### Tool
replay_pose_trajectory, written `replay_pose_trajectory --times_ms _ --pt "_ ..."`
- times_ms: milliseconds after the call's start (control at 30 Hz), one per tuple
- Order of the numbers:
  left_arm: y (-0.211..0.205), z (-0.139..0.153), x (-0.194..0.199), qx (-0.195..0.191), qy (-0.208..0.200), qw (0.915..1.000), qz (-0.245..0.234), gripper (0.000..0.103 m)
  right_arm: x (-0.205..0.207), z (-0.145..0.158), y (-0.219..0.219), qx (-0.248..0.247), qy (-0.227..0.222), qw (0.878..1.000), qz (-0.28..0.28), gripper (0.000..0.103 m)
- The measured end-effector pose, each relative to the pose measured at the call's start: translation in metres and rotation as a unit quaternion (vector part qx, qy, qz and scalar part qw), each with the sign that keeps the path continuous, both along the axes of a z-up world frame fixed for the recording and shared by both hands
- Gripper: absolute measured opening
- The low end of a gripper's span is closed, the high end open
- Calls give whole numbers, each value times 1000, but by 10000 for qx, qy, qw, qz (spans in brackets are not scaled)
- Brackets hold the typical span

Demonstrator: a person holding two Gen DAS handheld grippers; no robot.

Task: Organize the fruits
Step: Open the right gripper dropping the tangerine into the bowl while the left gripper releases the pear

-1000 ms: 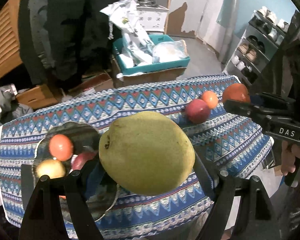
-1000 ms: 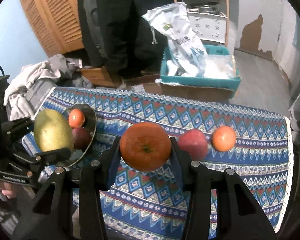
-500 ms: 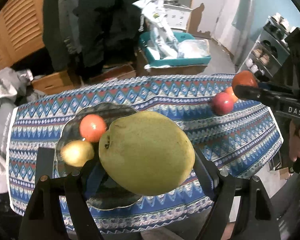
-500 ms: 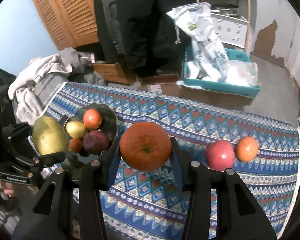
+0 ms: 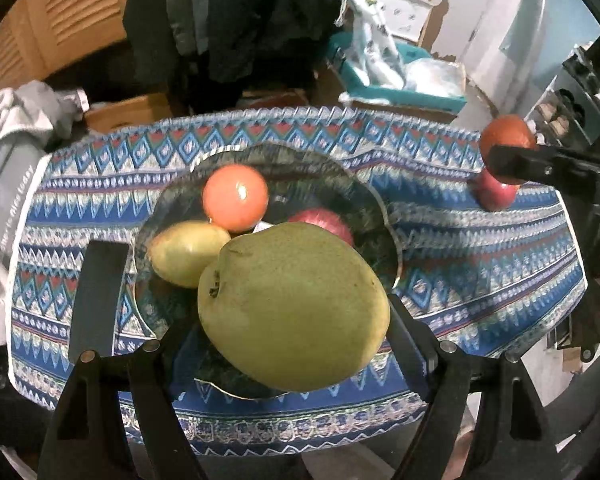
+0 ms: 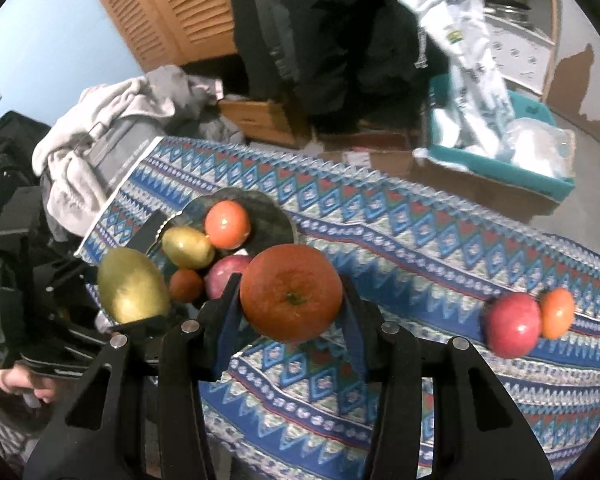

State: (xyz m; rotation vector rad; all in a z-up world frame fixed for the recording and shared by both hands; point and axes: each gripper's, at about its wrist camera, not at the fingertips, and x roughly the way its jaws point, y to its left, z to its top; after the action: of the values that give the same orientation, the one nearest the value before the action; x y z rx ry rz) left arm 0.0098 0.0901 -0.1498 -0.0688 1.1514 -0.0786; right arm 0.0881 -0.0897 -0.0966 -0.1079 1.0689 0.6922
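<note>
My left gripper [image 5: 296, 320] is shut on a big green mango [image 5: 294, 306] and holds it over the near side of a dark glass plate [image 5: 376, 216]. The plate holds an orange fruit [image 5: 236, 197], a small yellow mango [image 5: 186, 252] and a red apple [image 5: 324, 222]. My right gripper [image 6: 290, 300] is shut on a large orange [image 6: 291, 291], held above the cloth beside the plate [image 6: 278, 226]. A red apple [image 6: 512, 326] and a small orange [image 6: 556, 313] lie on the patterned tablecloth [image 6: 420, 240] at the right.
A pile of grey clothes [image 6: 100, 136] sits off the table's left end. A teal crate with bags [image 6: 496, 120] stands on the floor behind the table. A small dark orange fruit [image 6: 186, 285] lies in the plate. A shoe rack [image 5: 572, 108] is at the right.
Both grippers have moved left toward the plate with their fruit. The plate now sits right under the green mango, and the loose apple and orange have slid to the right edge of view.
</note>
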Motion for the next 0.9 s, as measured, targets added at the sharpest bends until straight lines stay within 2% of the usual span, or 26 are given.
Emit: replay_pose_trajectory --times_ms 133,267,633,767,900 --pt "5 -19 1 30 211 9997 85 83 -1 -12 16 -53 116 9998 125 45" --pt "8 -36 3 -107 435 9989 170 83 -1 -25 29 -99 254 9994 213 45" --pt "4 -67 7 104 923 9955 196 83 -10 -57 53 -251 573 9971 440 45" --pt "6 -76 6 58 1098 9936 261 83 -13 -63 60 -276 620 9964 509 45" --pt "6 -64 3 -85 860 9959 270 81 -15 -65 66 -184 661 9960 574 45"
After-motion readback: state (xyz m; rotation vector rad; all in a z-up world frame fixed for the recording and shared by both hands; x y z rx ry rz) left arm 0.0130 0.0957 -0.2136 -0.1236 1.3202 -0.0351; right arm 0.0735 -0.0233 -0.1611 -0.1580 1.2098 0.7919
